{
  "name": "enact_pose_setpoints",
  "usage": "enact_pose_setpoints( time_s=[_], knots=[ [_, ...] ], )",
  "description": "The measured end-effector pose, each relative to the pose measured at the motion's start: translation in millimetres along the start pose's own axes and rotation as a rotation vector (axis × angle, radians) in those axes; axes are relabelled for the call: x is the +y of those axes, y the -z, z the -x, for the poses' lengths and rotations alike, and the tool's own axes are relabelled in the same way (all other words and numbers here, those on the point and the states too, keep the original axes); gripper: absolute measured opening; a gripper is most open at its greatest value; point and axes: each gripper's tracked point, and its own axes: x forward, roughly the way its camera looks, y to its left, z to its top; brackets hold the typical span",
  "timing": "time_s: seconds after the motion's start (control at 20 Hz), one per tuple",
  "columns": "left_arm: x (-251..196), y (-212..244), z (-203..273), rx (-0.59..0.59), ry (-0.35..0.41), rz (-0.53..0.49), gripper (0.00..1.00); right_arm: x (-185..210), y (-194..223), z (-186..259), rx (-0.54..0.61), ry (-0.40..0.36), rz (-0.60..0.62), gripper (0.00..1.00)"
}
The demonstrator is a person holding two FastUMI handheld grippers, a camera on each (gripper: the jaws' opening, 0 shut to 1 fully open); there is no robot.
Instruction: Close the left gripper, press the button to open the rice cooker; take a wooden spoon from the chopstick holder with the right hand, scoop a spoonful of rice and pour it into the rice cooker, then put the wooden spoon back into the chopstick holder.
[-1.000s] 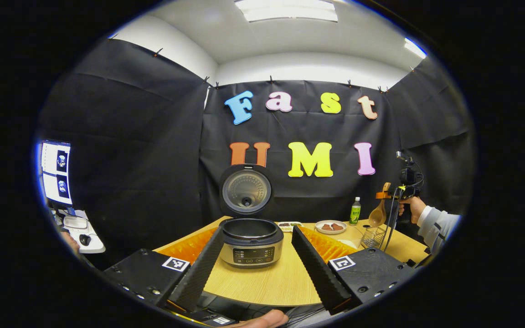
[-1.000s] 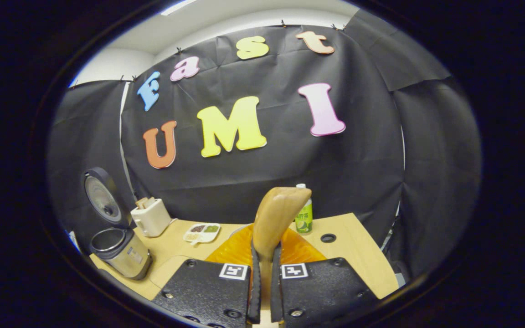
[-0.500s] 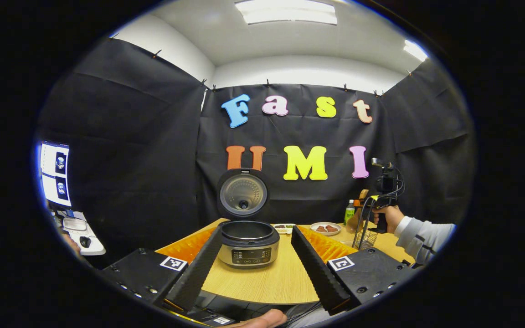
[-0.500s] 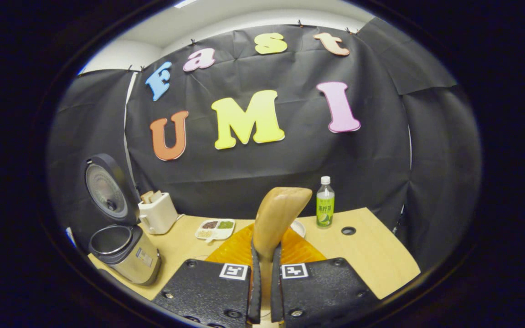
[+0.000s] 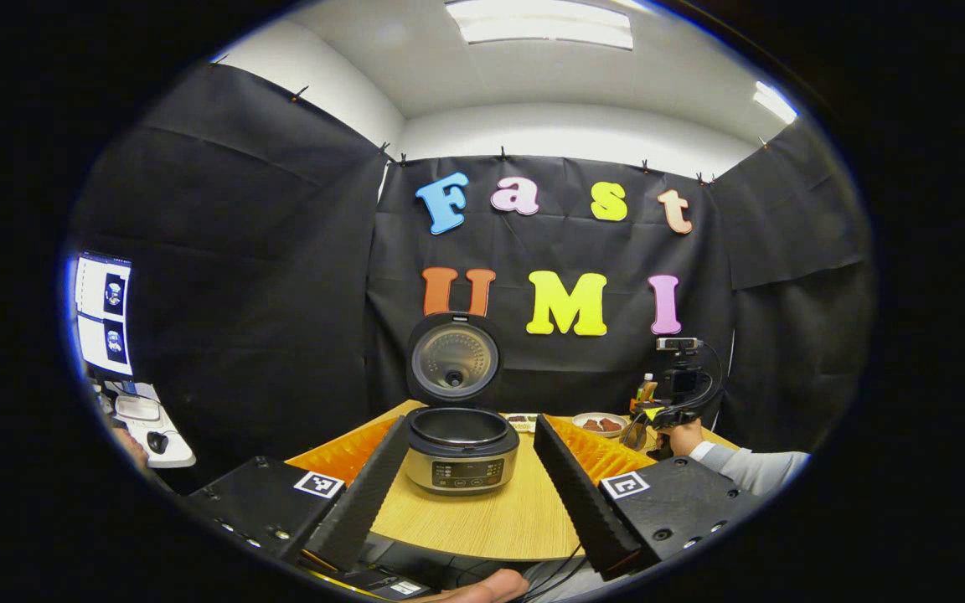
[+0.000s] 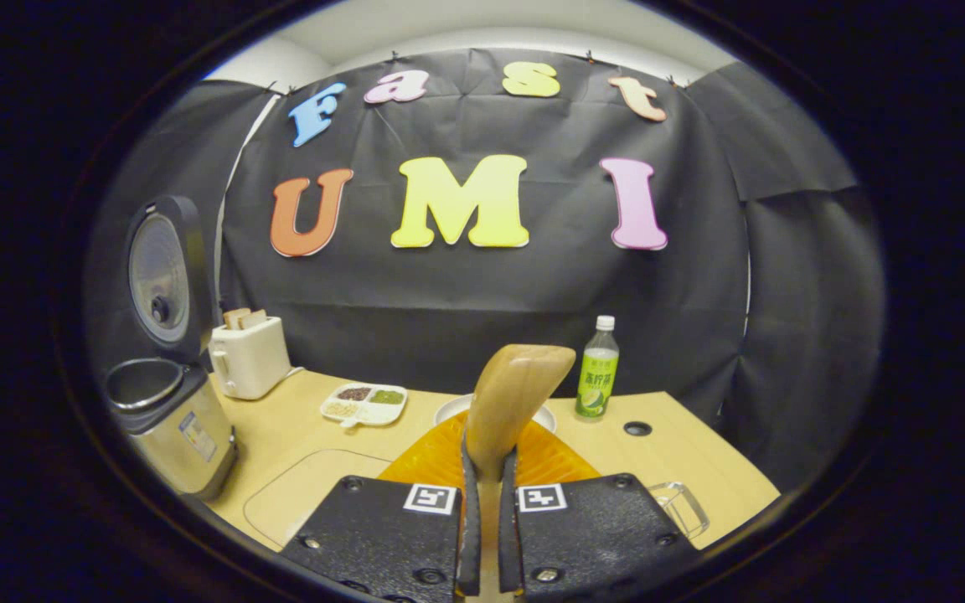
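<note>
Right hand-held gripper (image 6: 482,502) clamped on one wooden spoon (image 6: 509,402), both fingers pressing the handle, pale smooth bowl standing upright above the tips, over the tabletop (image 6: 298,435). Left hand-held gripper (image 5: 470,469) spread wide apart, holding nothing, framing one rice cooker (image 5: 461,448) just beyond its tips. Cooker silver-sided with a dark control panel, lid (image 5: 452,362) standing upright, inner pot exposed. Farther along the light wood tabletop: one white toaster (image 6: 250,356) beside the cooker, one divided dish (image 6: 363,403) of grains, one white plate (image 6: 449,409) partly hidden behind the spoon, one green-labelled bottle (image 6: 598,368), one clear container (image 6: 682,505) at the near right edge. In the left gripper view, a hand (image 5: 683,435) and grey sleeve off to the right. Black cloth walls all round, white ceiling with two light panels above.
</note>
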Motion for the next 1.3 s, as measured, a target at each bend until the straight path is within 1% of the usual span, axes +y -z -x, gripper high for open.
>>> enact_pose_setpoints(
  time_s=[0.1, 0.15, 0.25, 0.4, 0.6, 0.7, 0.8, 0.95, 1.05, 1.1, 1.3],
  knots=[
    [2, 2, -2, -0.002, -0.003, -0.006, 0.94, 11, 19, -4, 0.032, 0.004, 0.042, 0.14],
    [2, 3, -4, 0.003, -0.001, -0.007, 0.94, 16, 26, -6, 0.04, -0.003, 0.039, 0.14],
    [0, 8, -5, 0.016, 0.004, -0.009, 0.94, 28, 29, -5, 0.036, -0.015, -0.026, 0.13],
    [5, 10, -6, 0.021, 0.002, -0.009, 0.94, 57, 35, -2, 0.085, -0.109, -0.177, 0.14],
    [7, 14, -6, 0.031, 0.001, -0.009, 0.95, 87, 34, 4, 0.127, -0.197, -0.298, 0.13],
    [10, 15, -6, 0.033, -0.002, -0.009, 0.94, 95, 35, 7, 0.149, -0.232, -0.363, 0.13],
    [12, 16, -6, 0.032, -0.005, 0.0, 0.94, 95, 35, 8, 0.17, -0.245, -0.44, 0.13],
    [12, 18, -6, 0.036, -0.006, 0.005, 0.94, 86, 41, 4, 0.234, -0.272, -0.659, 0.13],
    [15, 22, -7, 0.043, -0.011, 0.005, 0.94, 75, 47, -2, 0.276, -0.273, -0.805, 0.13],
    [15, 20, -7, 0.044, -0.014, 0.008, 0.95, 69, 56, -6, 0.289, -0.268, -0.822, 0.13],
    [13, 25, -9, 0.057, -0.02, 0.004, 0.95, 49, 50, -2, 0.297, -0.285, -0.973, 0.13]
  ],
)
